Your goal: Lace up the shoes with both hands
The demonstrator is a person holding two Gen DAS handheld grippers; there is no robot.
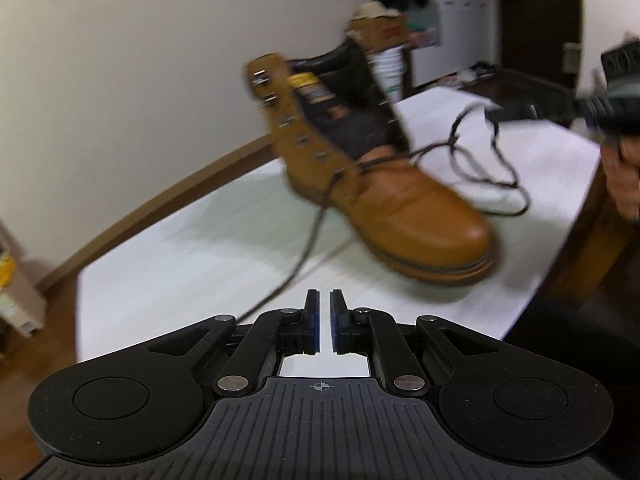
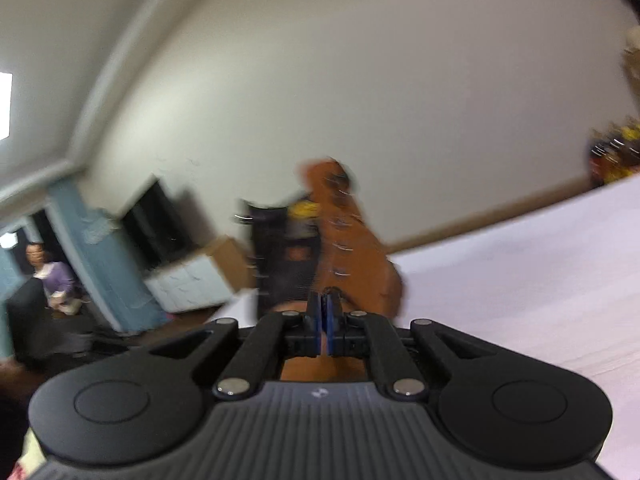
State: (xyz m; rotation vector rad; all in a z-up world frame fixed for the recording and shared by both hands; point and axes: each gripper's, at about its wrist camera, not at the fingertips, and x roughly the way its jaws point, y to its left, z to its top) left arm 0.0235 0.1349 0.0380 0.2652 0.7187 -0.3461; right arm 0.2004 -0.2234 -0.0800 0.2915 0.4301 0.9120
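From my left wrist view, the left gripper shows a narrow gap with nothing between its pads; the tan boot stands on the white counter, its lace trailing loose. From the right, my right gripper is pressed together, boot just ahead.

a white-covered worktop with dark wooden edges carries a tan leather boot — standing upright on its sole, toe toward the camera. its dark lace trails loose over the white surface — looping beside the boot.
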